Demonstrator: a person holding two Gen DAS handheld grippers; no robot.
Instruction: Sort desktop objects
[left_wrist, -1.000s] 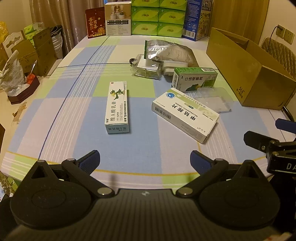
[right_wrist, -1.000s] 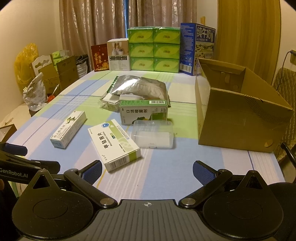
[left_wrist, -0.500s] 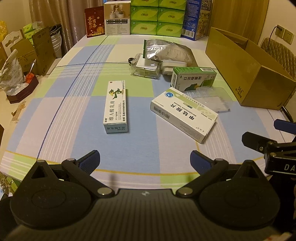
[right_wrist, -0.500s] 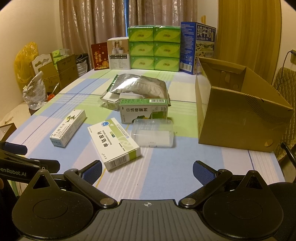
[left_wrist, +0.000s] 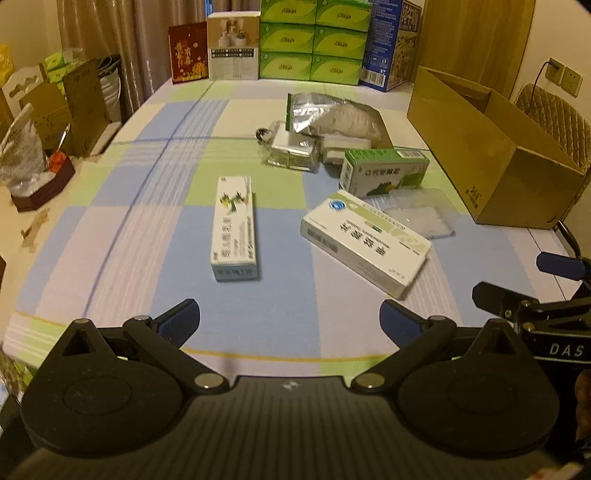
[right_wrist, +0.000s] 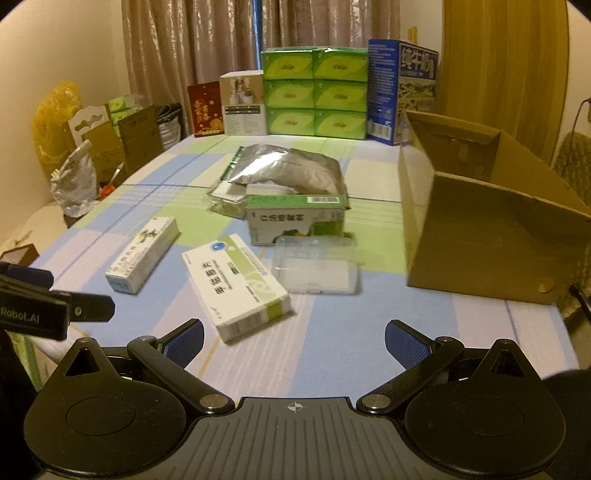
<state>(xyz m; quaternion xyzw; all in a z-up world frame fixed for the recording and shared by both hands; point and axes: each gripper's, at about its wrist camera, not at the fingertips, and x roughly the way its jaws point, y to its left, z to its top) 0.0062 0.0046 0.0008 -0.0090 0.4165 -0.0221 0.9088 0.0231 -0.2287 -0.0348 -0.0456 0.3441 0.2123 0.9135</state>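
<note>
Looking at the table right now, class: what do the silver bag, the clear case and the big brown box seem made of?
Silver bag: likely metallised foil, shiny and creased.
Clear case: probably rigid plastic, see-through and glossy.
Big brown box: cardboard, matte, with folded flaps.

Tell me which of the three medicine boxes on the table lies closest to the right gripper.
The wide white-and-green tablet box, lying flat and angled just ahead of the right gripper. The narrow white box lies further left; the green box stands further back.
</note>
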